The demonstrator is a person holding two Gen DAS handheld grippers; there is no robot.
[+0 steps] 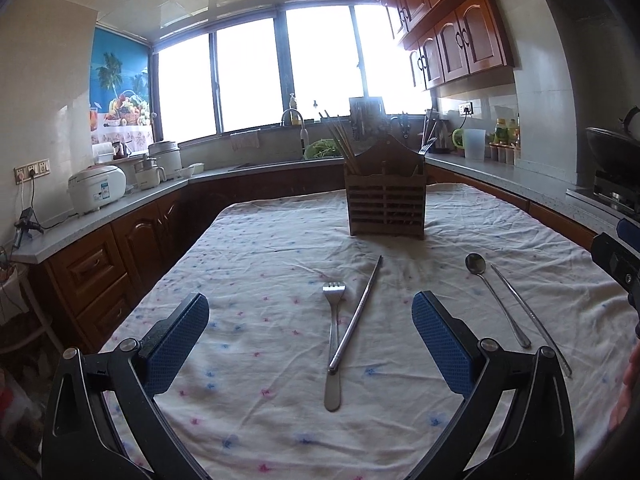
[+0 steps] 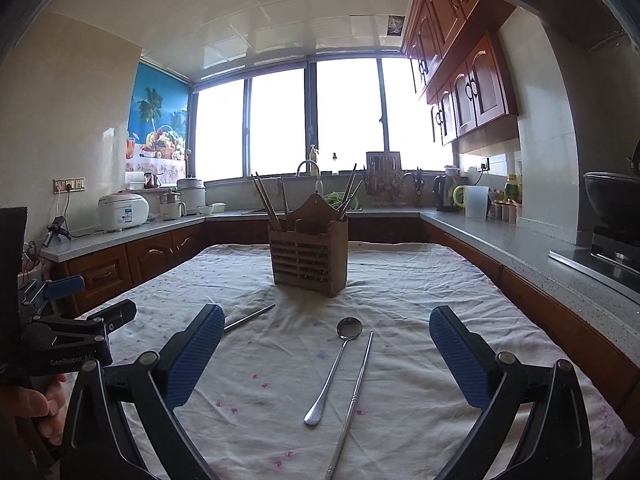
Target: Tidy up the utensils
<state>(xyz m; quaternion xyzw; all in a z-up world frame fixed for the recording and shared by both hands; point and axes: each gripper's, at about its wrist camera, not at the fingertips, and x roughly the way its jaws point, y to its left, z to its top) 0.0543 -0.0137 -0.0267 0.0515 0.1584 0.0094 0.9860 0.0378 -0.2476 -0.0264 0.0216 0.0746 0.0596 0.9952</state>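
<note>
Both tongs — left [image 1: 310, 344], right [image 2: 326, 354] — wide, empty; fork [image 1: 333, 344] and chopstick [image 1: 356, 314] at 12 o'clock on counter [image 1: 256, 264] — thin, stiff, slippery, best pinched mid-handle.

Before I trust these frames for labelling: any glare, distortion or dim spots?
Left wrist view: the window is blown out white, and the holder in front of it looks dim. Right wrist view: the same white window; fisheye bends the counter edge, while the spoon stays sharp.

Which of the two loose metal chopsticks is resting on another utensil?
The left chopstick: its near end crosses the fork handle. The right chopstick lies beside the spoon, apparently not overlapping.
</note>
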